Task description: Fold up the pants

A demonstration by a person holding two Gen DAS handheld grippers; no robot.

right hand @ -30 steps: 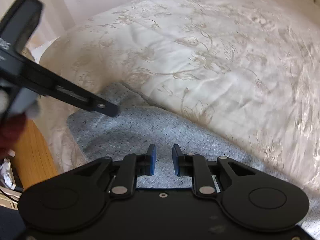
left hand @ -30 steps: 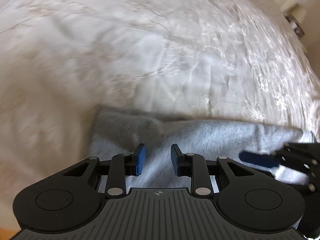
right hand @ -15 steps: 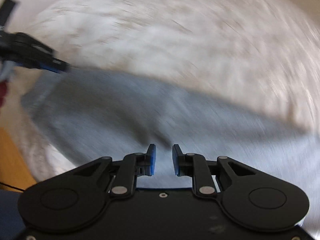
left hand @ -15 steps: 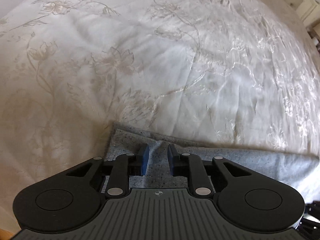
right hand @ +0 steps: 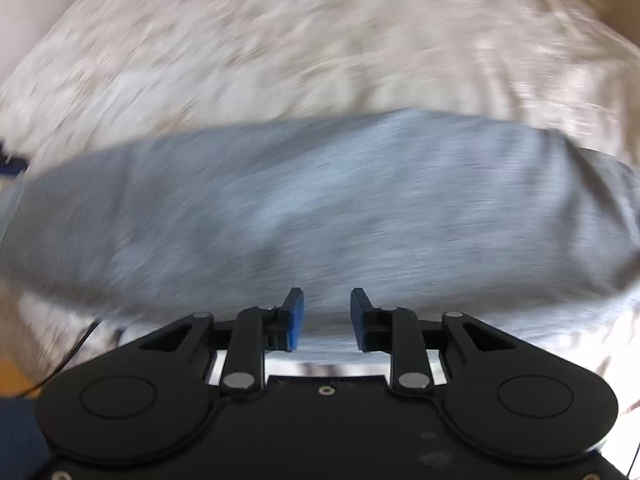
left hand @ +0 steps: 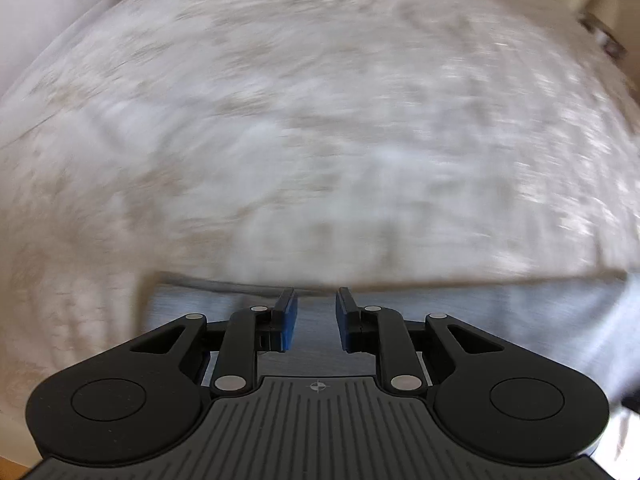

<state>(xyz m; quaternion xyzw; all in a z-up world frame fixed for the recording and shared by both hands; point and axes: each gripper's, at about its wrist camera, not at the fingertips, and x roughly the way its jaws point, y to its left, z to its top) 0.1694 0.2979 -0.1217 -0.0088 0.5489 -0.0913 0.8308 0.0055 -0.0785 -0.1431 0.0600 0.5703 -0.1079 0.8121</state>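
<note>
Grey pants (right hand: 320, 200) on cream bedspread (right hand: 280, 60), right gripper (right hand: 327, 316) opening above

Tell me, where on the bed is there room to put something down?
The cream bedspread beyond the far edge of the gray pants looks bare, all the way back. Near the front it is crowded: the pants stretch sideways there, with both grippers over them. The pictures are blurred.

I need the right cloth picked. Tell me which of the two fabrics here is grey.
The pants: plain grey knit, a band across the near part of both views. The other, the bedspread under and beyond them, is cream-white.
</note>
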